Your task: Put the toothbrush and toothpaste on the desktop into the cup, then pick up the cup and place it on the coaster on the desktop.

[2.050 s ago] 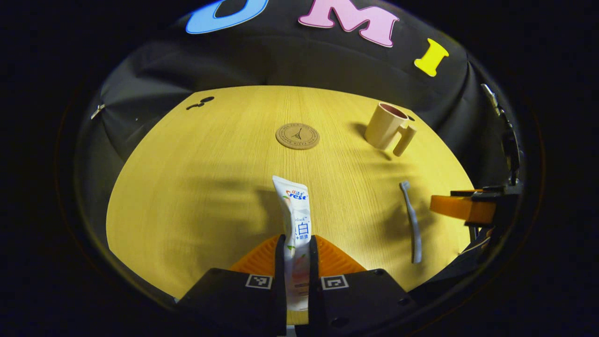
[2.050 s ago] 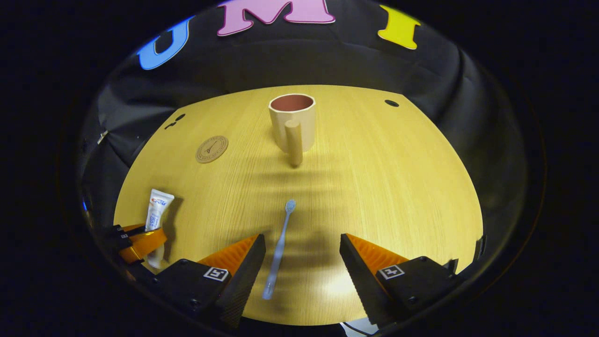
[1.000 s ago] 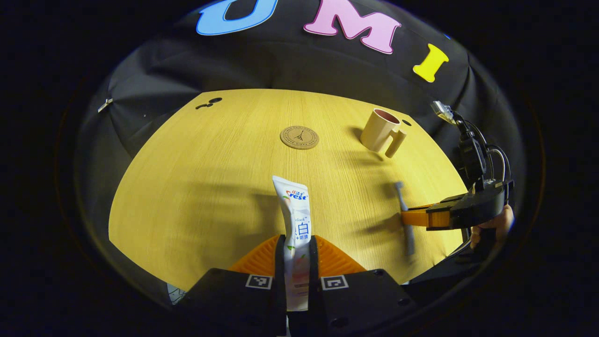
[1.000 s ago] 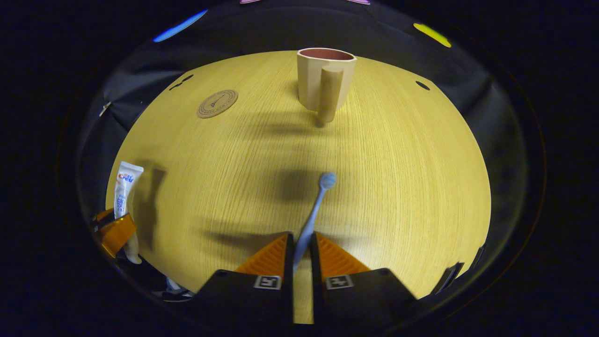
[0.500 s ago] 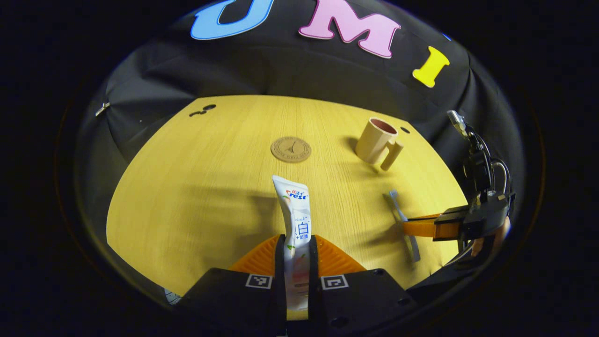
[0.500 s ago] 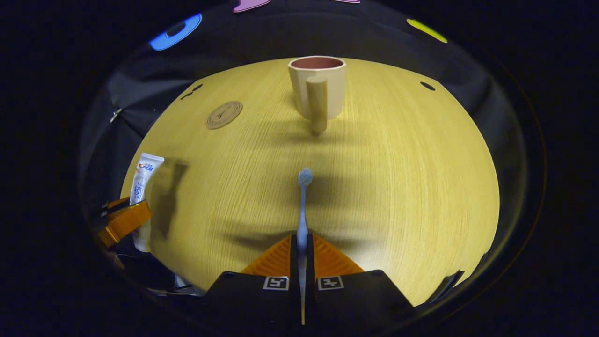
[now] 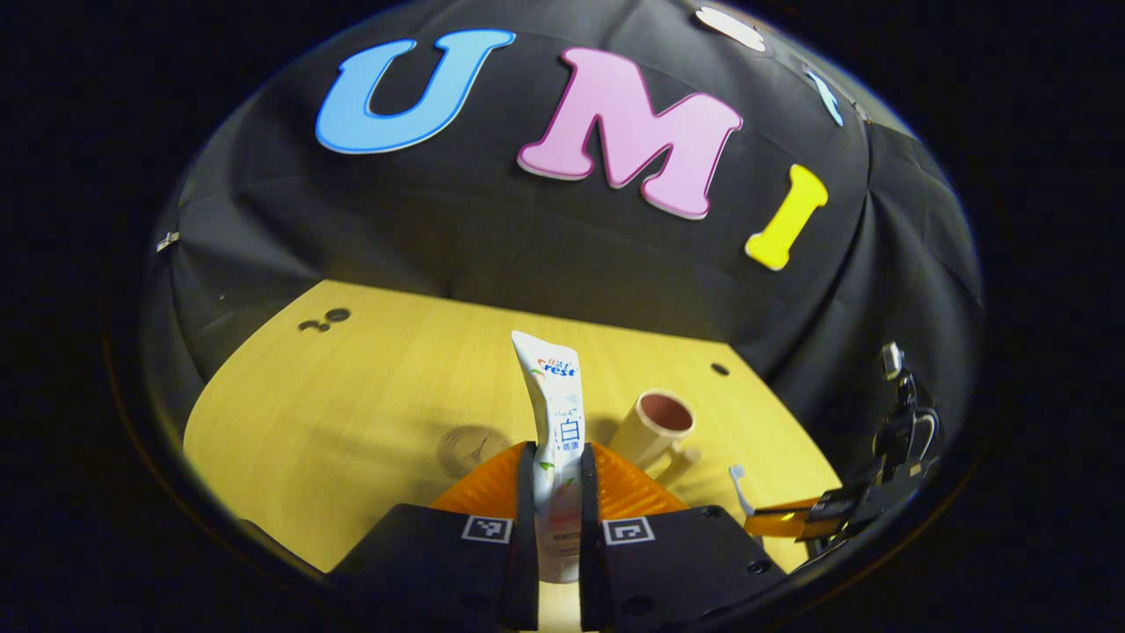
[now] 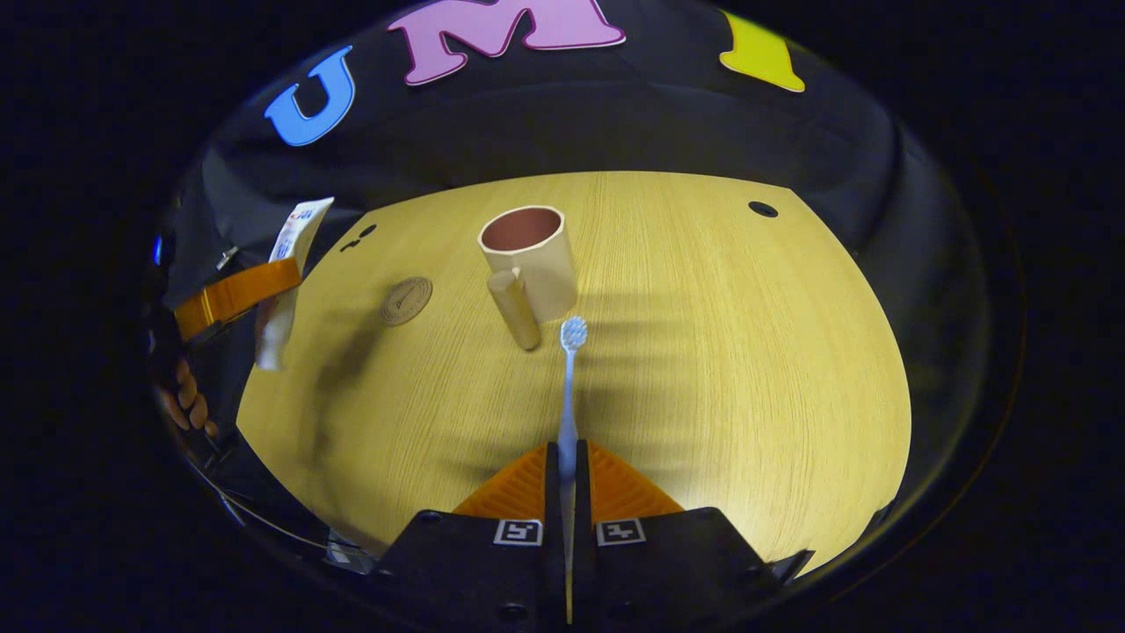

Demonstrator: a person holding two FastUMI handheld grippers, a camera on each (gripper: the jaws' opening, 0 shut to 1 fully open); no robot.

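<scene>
Left hand-held gripper (image 7: 555, 492) holds white toothpaste tube (image 7: 552, 396) | right hand-held gripper (image 8: 567, 475) clamps pale blue toothbrush (image 8: 569, 387) | your tilted entry could topple beige plastic cup (image 8: 527, 255).

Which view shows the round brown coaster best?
The right gripper view: the round brown coaster lies unobstructed on the wooden desktop, left of the beige cup. In the left gripper view it is dim and blurred behind the left gripper.

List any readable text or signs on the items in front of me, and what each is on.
Toothpaste tube: printed label, partly hidden in the grip; not transcribed here.
Coaster: round emblem, any lettering too small to read.
Left gripper and right gripper: square coded markers, no words.
</scene>
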